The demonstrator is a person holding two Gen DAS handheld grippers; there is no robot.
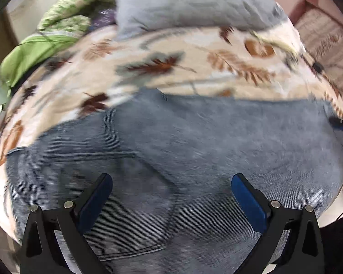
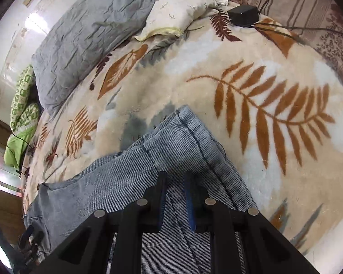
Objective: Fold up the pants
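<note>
Grey-blue ribbed pants lie flat on a cream leaf-print blanket. In the left wrist view my left gripper is open and empty, jaws wide apart, hovering over the seat with the back pocket between them. In the right wrist view my right gripper is shut on a fold of the pants near the leg hem, the cloth pinched between the blue pads. The far end of the pants reaches the left gripper at lower left.
A grey pillow and a cream pillow lie at the head of the bed. A green patterned cloth lies at the left edge. A black box with cables sits at the far right, beside a striped cover.
</note>
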